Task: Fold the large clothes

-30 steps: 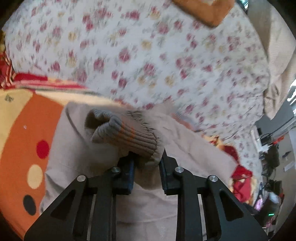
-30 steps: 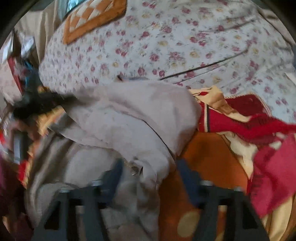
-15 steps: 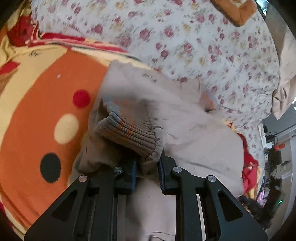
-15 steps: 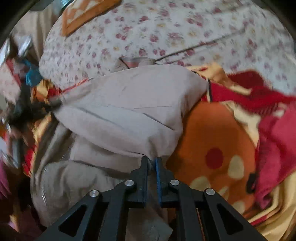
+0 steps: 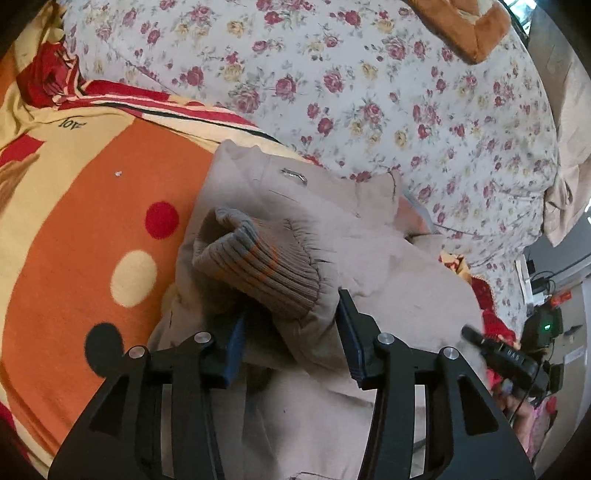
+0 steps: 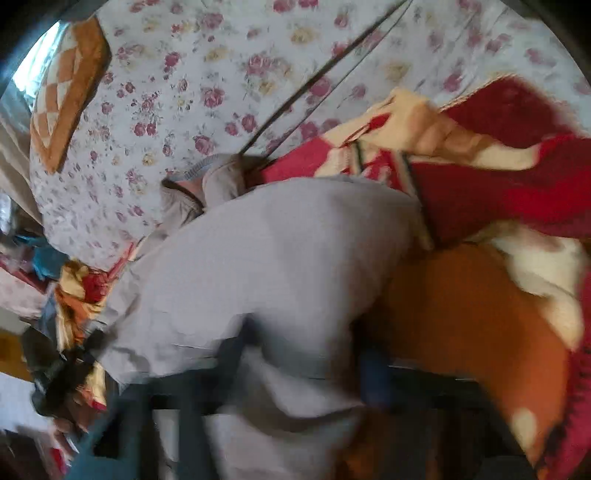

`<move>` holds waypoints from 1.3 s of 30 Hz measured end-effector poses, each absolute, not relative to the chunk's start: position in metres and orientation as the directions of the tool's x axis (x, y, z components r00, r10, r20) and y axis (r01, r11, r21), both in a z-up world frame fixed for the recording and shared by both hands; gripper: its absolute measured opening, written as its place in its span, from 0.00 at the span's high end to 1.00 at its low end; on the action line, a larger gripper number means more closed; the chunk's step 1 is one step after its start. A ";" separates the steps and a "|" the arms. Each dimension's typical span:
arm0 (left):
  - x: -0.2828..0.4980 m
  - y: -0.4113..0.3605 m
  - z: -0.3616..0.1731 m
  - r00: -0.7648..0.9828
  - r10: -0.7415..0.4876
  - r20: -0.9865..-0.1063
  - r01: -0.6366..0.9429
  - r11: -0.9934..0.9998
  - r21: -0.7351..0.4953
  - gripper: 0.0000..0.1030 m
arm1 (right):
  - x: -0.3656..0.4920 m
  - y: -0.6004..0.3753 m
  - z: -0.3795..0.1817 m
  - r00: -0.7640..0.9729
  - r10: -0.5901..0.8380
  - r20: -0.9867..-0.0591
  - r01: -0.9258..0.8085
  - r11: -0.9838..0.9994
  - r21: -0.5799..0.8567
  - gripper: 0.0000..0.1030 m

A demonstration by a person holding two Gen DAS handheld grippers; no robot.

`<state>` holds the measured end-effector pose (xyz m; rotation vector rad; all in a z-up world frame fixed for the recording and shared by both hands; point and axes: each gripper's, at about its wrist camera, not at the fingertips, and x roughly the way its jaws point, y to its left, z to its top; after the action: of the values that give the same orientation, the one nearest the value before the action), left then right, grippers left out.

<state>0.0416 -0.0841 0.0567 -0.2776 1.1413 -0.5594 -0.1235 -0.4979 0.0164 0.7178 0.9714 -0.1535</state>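
A beige jacket (image 5: 406,288) lies bunched on an orange blanket (image 5: 81,206) on the bed. Its ribbed brown cuff (image 5: 258,266) with orange stripes rests on the body of the jacket. My left gripper (image 5: 290,332) is open, its jaws spread either side of the sleeve just behind the cuff. In the right wrist view the jacket (image 6: 280,266) fills the middle as a rounded fold. My right gripper (image 6: 299,365) is blurred but its jaws stand wide apart around the jacket's near edge.
A floral bedsheet (image 5: 369,92) covers the far bed. An orange checked cushion (image 5: 465,26) lies at its far end and also shows in the right wrist view (image 6: 66,92). A red and cream blanket (image 6: 498,173) is heaped at the right. Clutter and electronics (image 5: 539,325) stand beside the bed.
Both grippers have opened: the left let go of the sleeve behind the cuff, the right let go of the jacket's folded edge. The sleeve now lies on the jacket.
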 end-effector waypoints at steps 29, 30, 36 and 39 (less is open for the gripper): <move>0.022 -0.094 0.055 0.391 -0.377 -0.840 0.340 0.907 -0.248 0.45 | -0.200 -0.429 0.053 0.479 -0.159 -0.863 0.330 0.944 0.009 0.67; 0.019 -0.093 0.059 0.397 -0.379 -0.836 0.344 0.906 -0.248 0.45 | -0.206 -0.426 0.064 0.500 -0.174 -0.848 0.328 0.945 -0.001 0.65; -0.013 -0.081 0.080 0.439 -0.357 -0.825 0.381 0.905 -0.189 0.45 | -0.241 -0.415 0.079 0.561 -0.046 -0.826 0.313 0.936 0.160 0.51; -0.035 -0.071 0.084 0.427 -0.366 -0.827 0.400 0.897 -0.190 0.45 | -0.254 -0.403 0.074 0.548 -0.045 -0.835 0.310 0.939 0.152 0.50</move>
<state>-0.0345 -0.0705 0.0845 0.0369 1.0236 -0.4782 -0.2538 -0.4030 0.0742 0.2980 0.9714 -0.2139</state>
